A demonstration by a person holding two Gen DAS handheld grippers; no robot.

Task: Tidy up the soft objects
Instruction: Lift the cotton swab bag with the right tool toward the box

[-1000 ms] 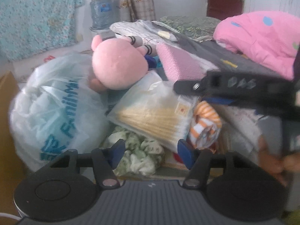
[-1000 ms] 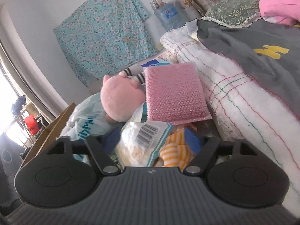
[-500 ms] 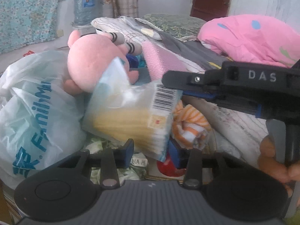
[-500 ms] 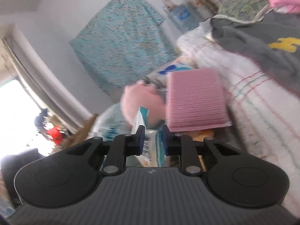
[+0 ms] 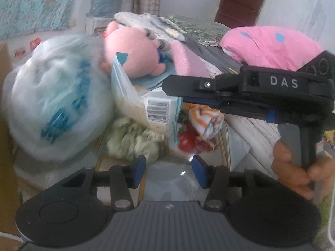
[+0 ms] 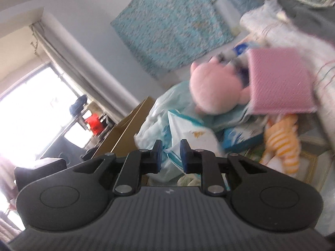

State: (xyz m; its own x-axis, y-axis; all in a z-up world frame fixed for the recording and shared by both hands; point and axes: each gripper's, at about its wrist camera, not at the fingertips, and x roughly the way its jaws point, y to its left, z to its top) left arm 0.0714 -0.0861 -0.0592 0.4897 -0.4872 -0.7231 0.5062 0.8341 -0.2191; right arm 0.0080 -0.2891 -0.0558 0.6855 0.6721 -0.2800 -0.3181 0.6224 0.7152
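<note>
Now the right gripper [image 6: 170,153] is clamped on a corner of the clear packet [image 5: 146,106], the plastic bag with a barcode label and pale yellow contents, and has it tilted up off the heap; 1 second ago that packet lay flat on the pile with both sets of jaws standing wide around it. Its jaws shut in that time, and plastic shows pinched between the blue pads. The left gripper [image 5: 168,168] has just been reopening a little and holds nothing: its pads stand apart over the bare glossy tabletop [image 5: 165,175], just below the packet. Taking the packet as landmark, the pink plush toy [image 5: 134,52] sits right behind it, the big white carrier bag [image 5: 56,98] presses against its left side, the green fabric bundle [image 5: 136,140] lies underneath, and the orange-striped soft toy [image 5: 204,116] rests just to its right. Judging by this, the packet is freed for sorting, with the soft items beneath newly exposed.
</note>
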